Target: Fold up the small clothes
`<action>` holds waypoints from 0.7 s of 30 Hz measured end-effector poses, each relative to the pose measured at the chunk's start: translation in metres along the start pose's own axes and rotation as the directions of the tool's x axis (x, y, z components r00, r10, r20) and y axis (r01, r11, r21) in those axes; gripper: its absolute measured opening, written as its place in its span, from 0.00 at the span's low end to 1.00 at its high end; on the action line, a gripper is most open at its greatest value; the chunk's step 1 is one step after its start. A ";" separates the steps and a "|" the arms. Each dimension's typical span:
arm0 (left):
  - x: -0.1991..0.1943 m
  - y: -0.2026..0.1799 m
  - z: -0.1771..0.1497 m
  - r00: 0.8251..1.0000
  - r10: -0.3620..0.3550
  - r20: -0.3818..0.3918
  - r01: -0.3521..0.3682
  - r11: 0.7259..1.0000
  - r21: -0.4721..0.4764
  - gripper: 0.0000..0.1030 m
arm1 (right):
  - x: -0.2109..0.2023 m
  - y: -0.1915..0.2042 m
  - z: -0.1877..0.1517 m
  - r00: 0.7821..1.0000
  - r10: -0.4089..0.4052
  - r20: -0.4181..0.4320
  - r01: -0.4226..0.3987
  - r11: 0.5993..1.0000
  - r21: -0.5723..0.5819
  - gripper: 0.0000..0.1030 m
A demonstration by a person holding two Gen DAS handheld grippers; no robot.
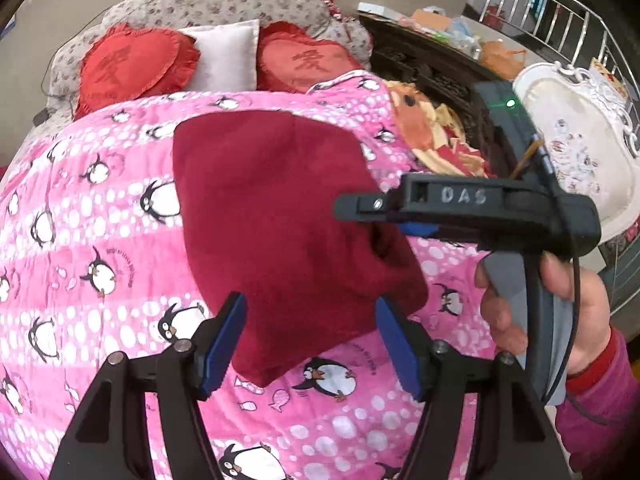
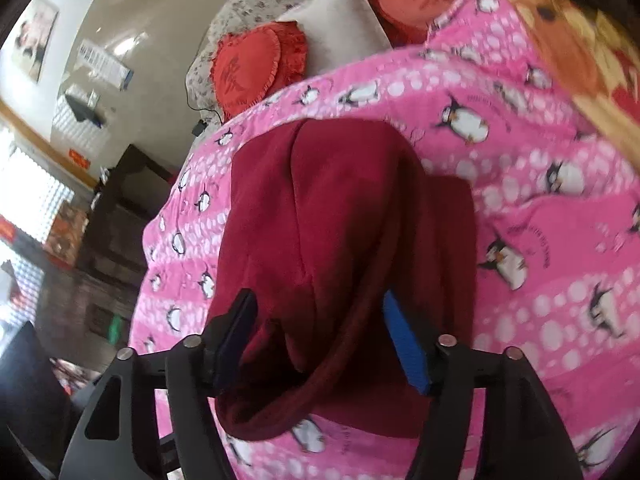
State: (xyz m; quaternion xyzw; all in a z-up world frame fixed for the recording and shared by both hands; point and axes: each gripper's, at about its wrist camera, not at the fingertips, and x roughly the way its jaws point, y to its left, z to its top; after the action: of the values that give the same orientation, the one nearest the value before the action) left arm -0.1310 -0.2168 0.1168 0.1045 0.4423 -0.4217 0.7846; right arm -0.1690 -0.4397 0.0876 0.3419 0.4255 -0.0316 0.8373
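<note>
The dark red garment [image 1: 280, 216] lies on the bed, on the pink penguin quilt [image 1: 80, 240], already doubled over into a rough block with a seam running up its middle. So the fold looks partly made, and this reads as the let-go between folds.

Left hand-held gripper [image 1: 310, 344]: jaws spread wide, blue pads either side of the garment's near corner, clear of the cloth, nothing held. Right hand-held gripper [image 2: 318, 340]: jaws parted too, with a rolled near edge of the red fabric lying between them; the pads don't seem to be pressing on it, so I'd call that a release, not a grip. From the left camera the right tool comes in from the right, its tip over the garment's right edge, a hand [image 1: 560, 300] round its handle.

What's next? Probably another fold. That calls for both tools to pick fresh corners, likely the near edge, and carry it toward the far pillows [image 1: 136, 64]. The bunched near hem needs smoothing first, or the fold will sit lumpy.
</note>
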 end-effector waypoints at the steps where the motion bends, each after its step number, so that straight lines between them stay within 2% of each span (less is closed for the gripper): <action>1: 0.002 0.001 -0.001 1.000 0.005 -0.005 -0.005 1.000 -0.003 0.68 | 0.007 0.000 0.000 1.000 0.008 -0.022 -0.008 1.000 0.009 0.41; 2: 0.003 0.002 -0.002 1.000 0.010 -0.006 -0.010 1.000 -0.002 0.68 | 0.016 -0.002 -0.002 0.998 0.010 -0.059 -0.009 1.000 0.021 0.41; 3: 0.003 0.002 -0.003 1.000 0.017 -0.005 -0.017 1.000 0.004 0.68 | 0.021 -0.004 -0.003 0.997 0.013 -0.080 -0.011 0.999 0.032 0.31; 4: 0.004 0.002 -0.003 1.000 0.023 -0.004 -0.023 1.000 0.008 0.68 | 0.022 -0.006 -0.004 0.996 0.027 -0.081 -0.024 0.999 0.041 0.12; 5: 0.005 0.003 -0.003 1.000 0.028 -0.004 -0.028 1.000 0.010 0.68 | 0.019 -0.009 -0.005 0.997 0.052 -0.064 -0.049 0.998 0.039 0.05; 7: 0.009 0.006 -0.003 0.999 0.044 -0.005 -0.044 0.999 0.011 0.69 | 0.009 -0.010 -0.007 0.999 0.037 -0.034 -0.037 0.999 0.002 0.00; 9: 0.016 0.011 -0.002 0.998 0.057 -0.005 -0.057 0.998 -0.001 0.69 | 0.000 -0.010 -0.010 1.000 -0.011 -0.013 0.010 0.998 -0.067 0.00; 12: 0.031 0.019 -0.004 0.997 0.062 -0.036 -0.063 0.997 -0.037 0.69 | -0.008 -0.016 -0.016 0.997 -0.073 0.002 0.073 0.992 -0.107 0.00; 17: 0.050 0.021 -0.012 0.995 0.071 -0.065 -0.074 0.996 -0.043 0.72 | 0.001 -0.019 -0.036 0.984 -0.179 0.024 0.180 0.969 -0.170 0.00; 21: 0.049 0.022 -0.014 0.995 0.080 -0.052 -0.083 0.995 -0.048 0.73 | -0.009 -0.030 -0.039 0.987 -0.157 0.043 0.160 0.982 -0.100 0.00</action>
State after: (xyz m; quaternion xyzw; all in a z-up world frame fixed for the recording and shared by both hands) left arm -0.1101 -0.2233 0.0660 0.1132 0.4677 -0.3752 0.7923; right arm -0.2123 -0.4410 0.0622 0.2626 0.4376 -0.0821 0.8560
